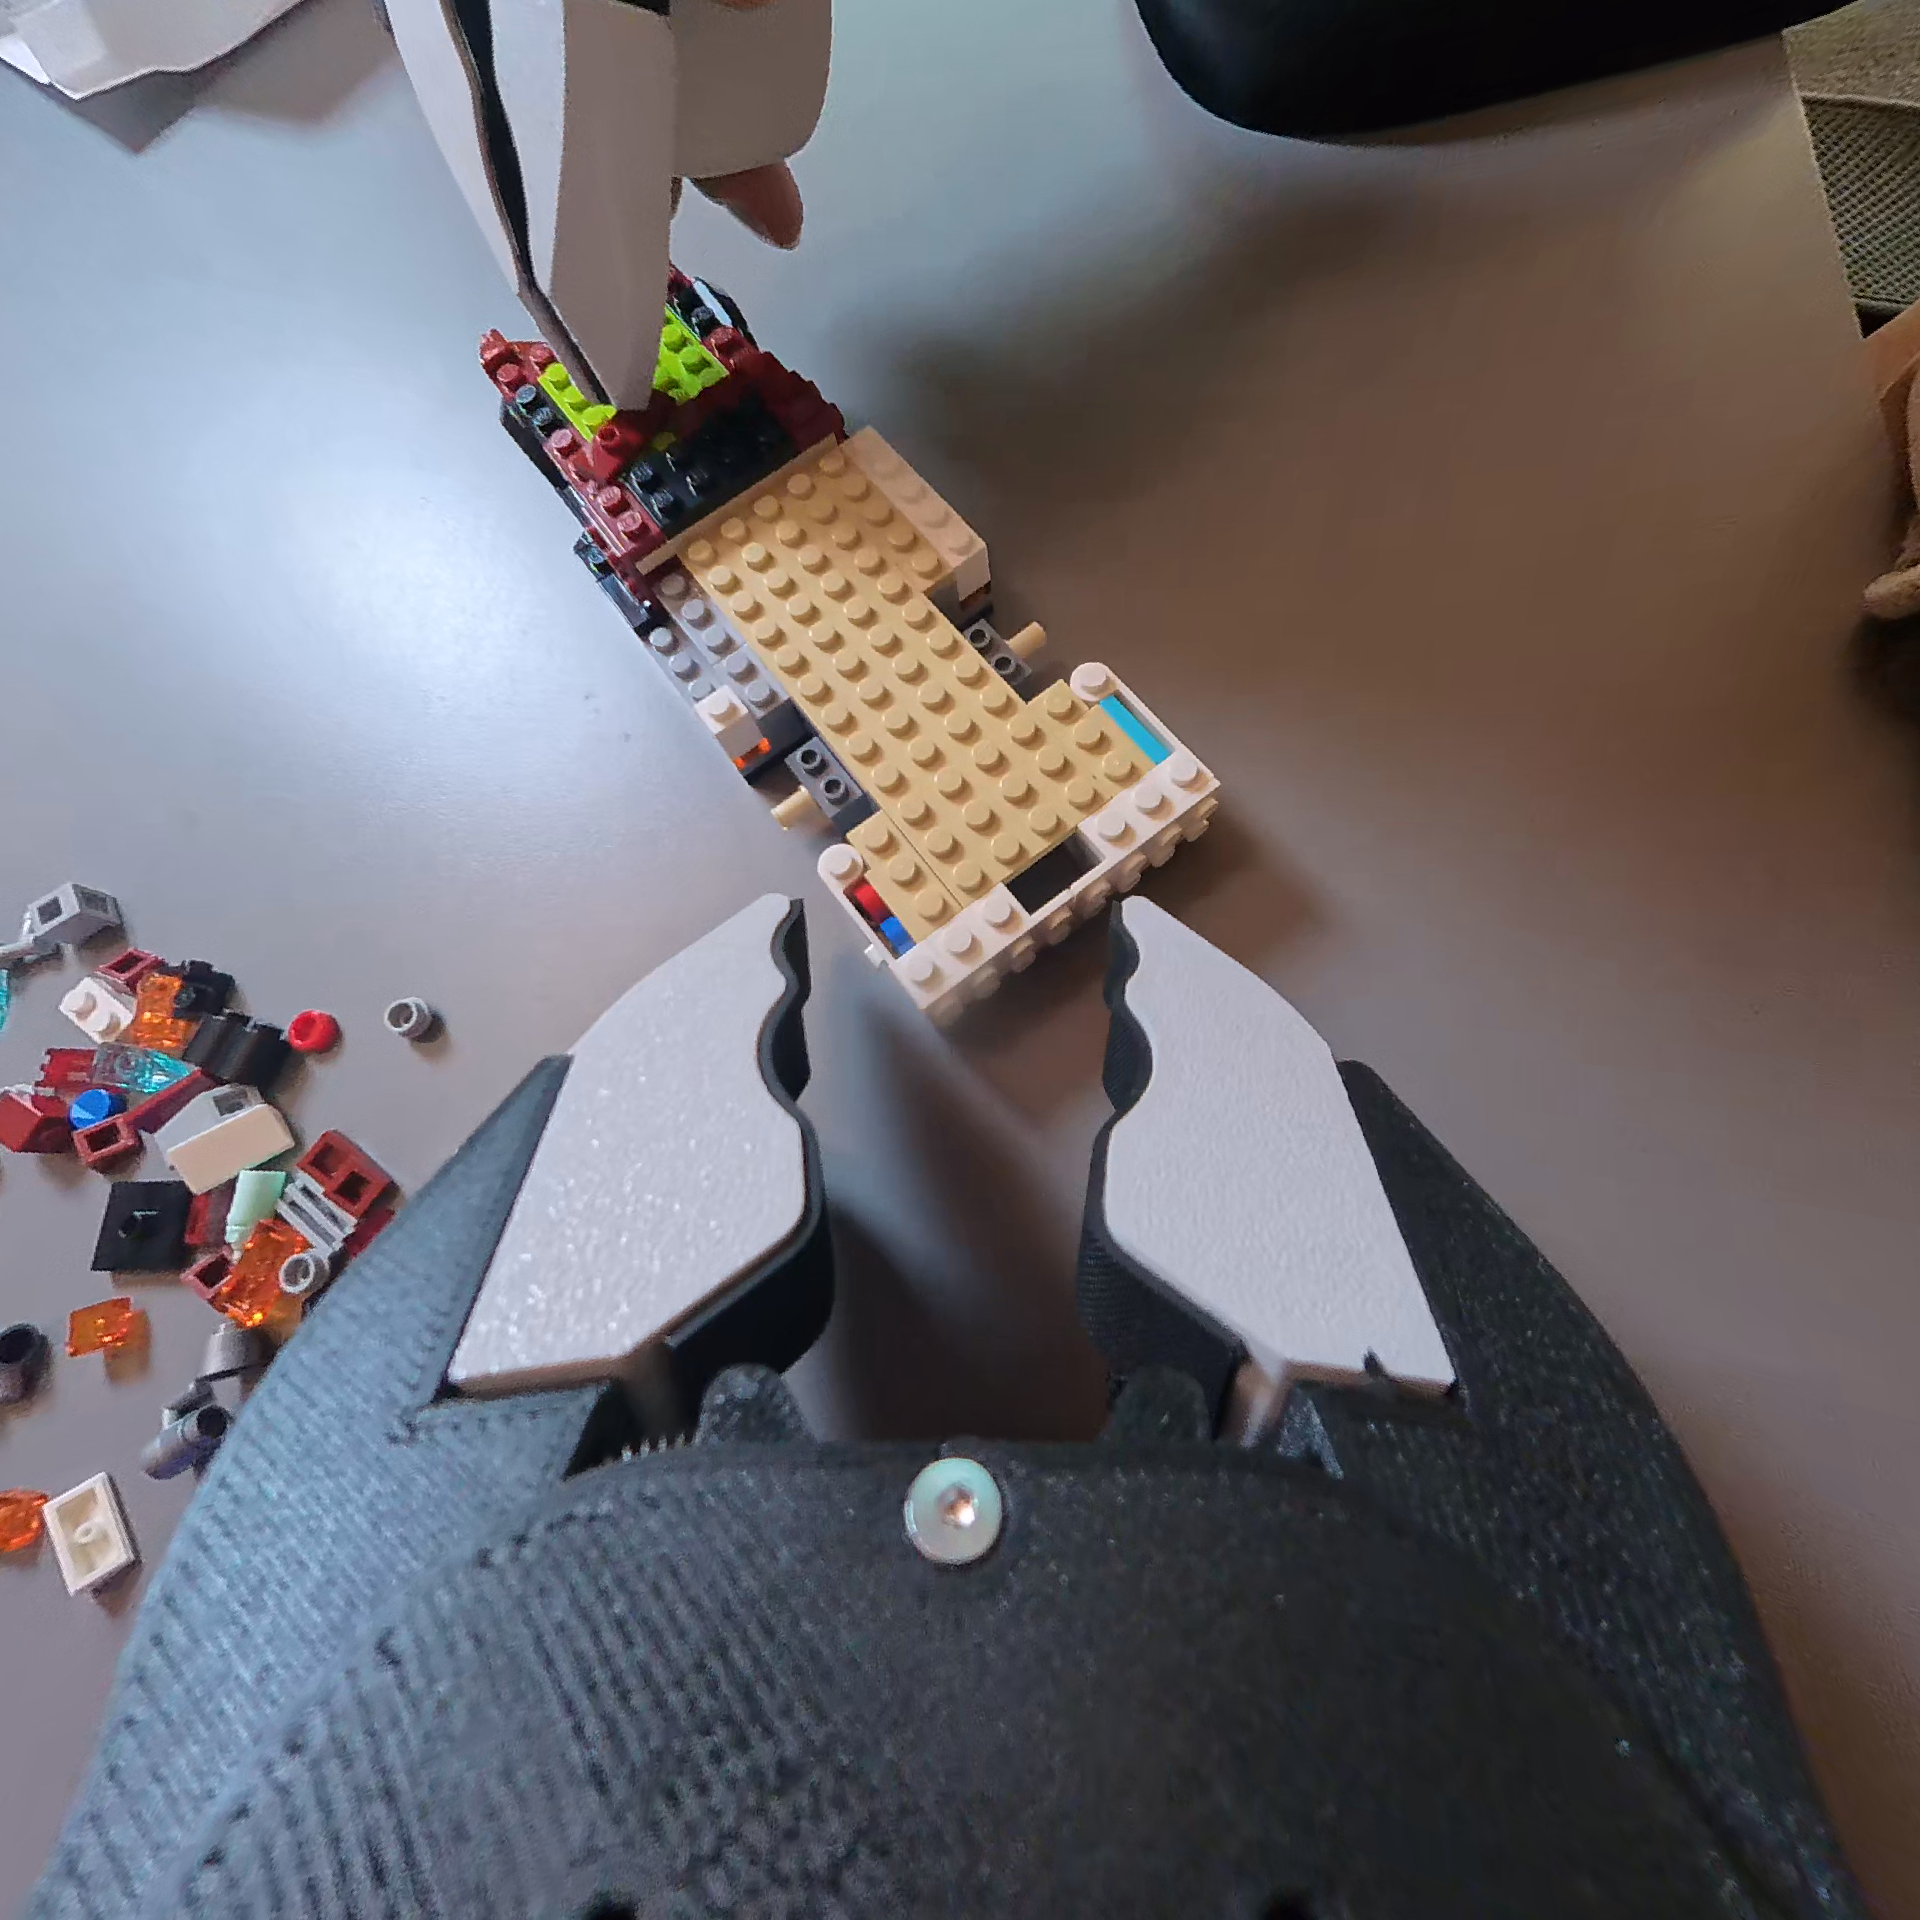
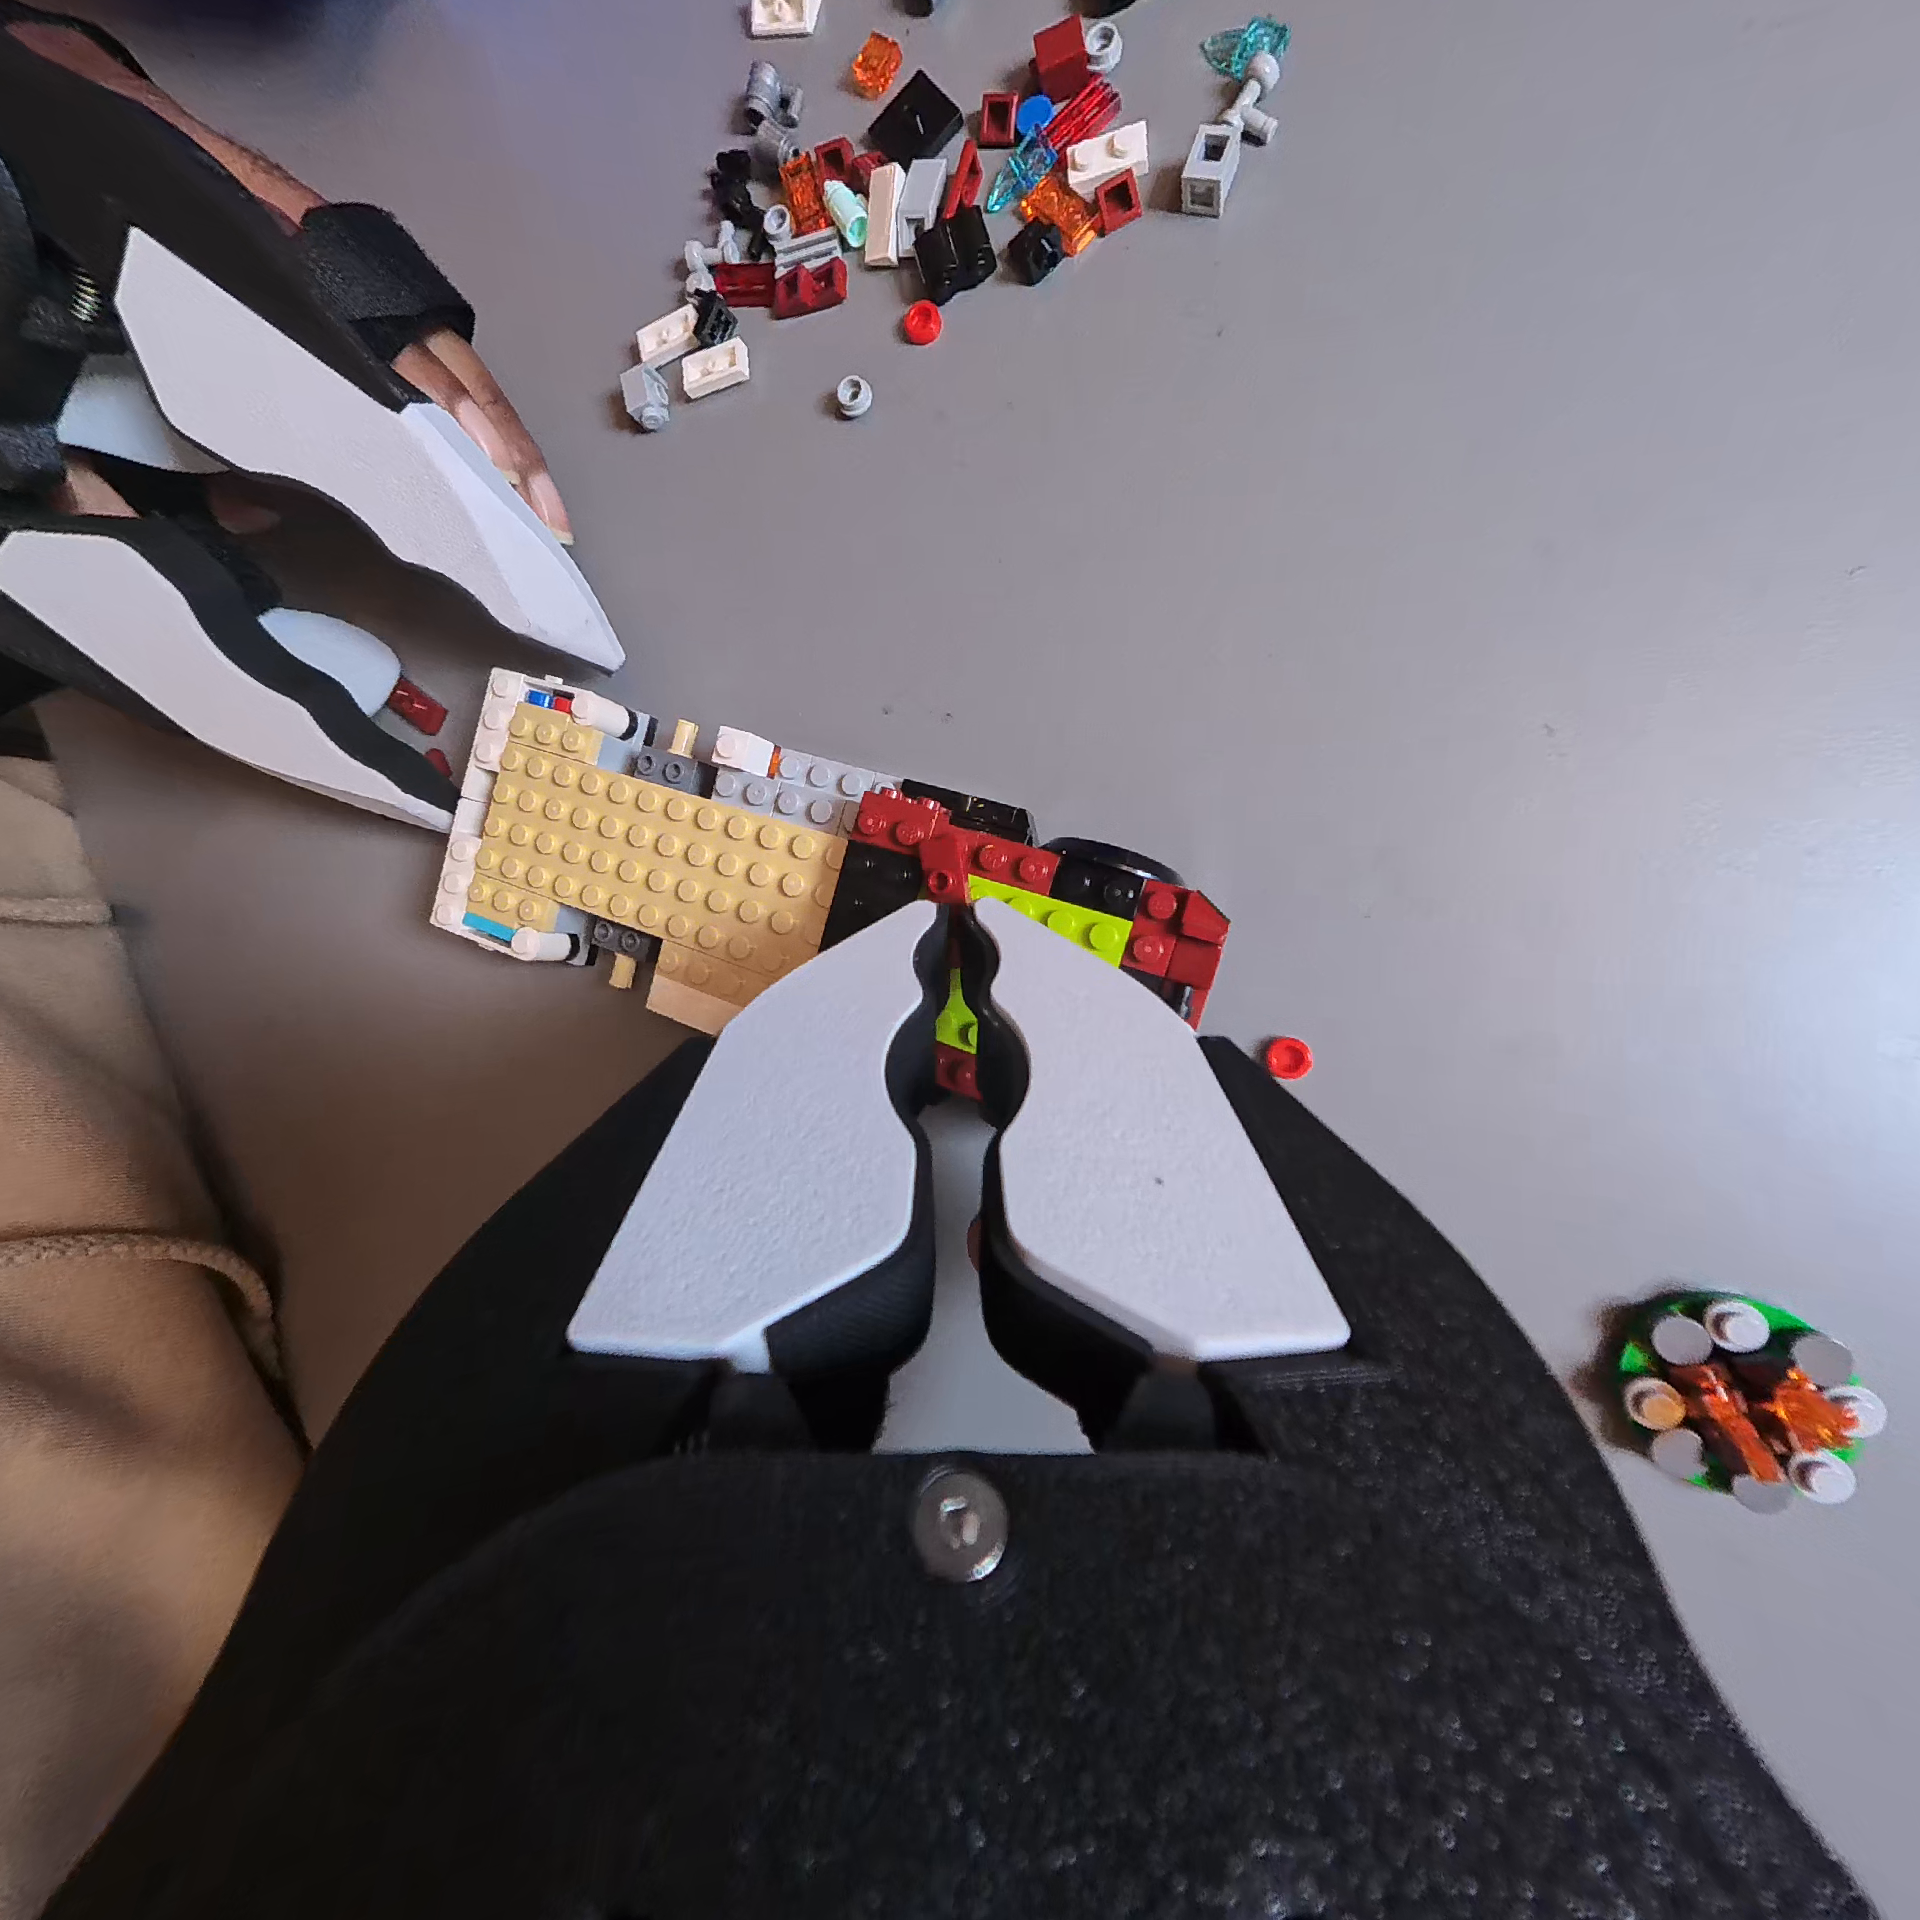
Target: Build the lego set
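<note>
A: What is in the middle?

B: A long brick model [image 1: 883, 686] lies flat on the gray table [image 1: 1455, 623]. It has a tan studded top, a white end and a dark red, black and lime green end.

A: Where is the right gripper [image 2: 954, 909]?

B: It is over the red and green end. Its two white fingers [image 2: 831, 1091] are pressed together at the tips. The tips sit on a small dark red brick [image 2: 940, 868] on top of the model. I cannot tell if they pinch it or only touch it.

A: And the left gripper [image 1: 956, 914]?

B: It is at the white end of the model. Its fingers [image 1: 665, 1143] stand wide apart. The white end sits between the tips. The right-hand tip is just beside the white bricks, and there is a gap at the other tip. Nothing is held.

A: What else is on the table?

B: A pile of loose bricks [image 2: 935, 197] lies well apart from the model, red, black, white, orange and blue ones. One small red round piece [image 2: 1288, 1058] lies near the right gripper. A little green round plate with gray studs and orange bits [image 2: 1745, 1397] sits off to the side
</note>
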A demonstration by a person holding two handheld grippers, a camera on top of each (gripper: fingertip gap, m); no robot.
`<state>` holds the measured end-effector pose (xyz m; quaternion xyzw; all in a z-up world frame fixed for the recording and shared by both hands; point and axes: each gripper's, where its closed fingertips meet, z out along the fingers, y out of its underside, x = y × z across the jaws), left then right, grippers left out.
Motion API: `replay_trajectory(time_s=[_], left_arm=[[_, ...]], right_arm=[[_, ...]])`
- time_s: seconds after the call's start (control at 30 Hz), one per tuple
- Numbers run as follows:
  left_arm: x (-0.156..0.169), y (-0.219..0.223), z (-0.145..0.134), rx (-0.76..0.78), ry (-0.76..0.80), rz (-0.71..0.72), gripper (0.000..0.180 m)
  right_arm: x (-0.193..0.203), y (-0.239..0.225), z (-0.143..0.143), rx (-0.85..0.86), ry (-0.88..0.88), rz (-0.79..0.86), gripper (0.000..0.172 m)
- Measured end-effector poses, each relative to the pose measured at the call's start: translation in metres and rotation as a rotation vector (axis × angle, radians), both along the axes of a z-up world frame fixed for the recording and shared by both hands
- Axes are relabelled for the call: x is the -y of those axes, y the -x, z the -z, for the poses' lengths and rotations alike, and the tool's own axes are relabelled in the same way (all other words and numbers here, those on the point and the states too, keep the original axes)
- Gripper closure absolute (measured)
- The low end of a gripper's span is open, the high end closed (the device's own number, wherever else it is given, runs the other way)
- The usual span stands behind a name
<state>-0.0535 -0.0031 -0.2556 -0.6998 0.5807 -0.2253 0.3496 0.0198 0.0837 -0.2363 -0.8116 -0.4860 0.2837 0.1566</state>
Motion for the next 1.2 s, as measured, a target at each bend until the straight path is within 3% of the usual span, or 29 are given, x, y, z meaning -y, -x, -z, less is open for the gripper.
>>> replay_trajectory(time_s=[0.3,0.6,1.2], left_arm=[[-0.0018,0.0011,-0.0010,0.000,-0.006,-0.005,0.126],[-0.0023,0.0015,0.0003,-0.009,-0.007,-0.007,0.127],[-0.0027,0.0026,-0.0021,-0.015,-0.026,-0.007,0.127]], right_arm=[[0.0020,-0.0003,-0.0003,0.048,-0.046,-0.047,0.166],[-0.0008,-0.0019,0.0032,0.192,-0.200,-0.104,0.164],[0.0060,0.0032,0.0006,0.041,0.016,0.034,0.158]])
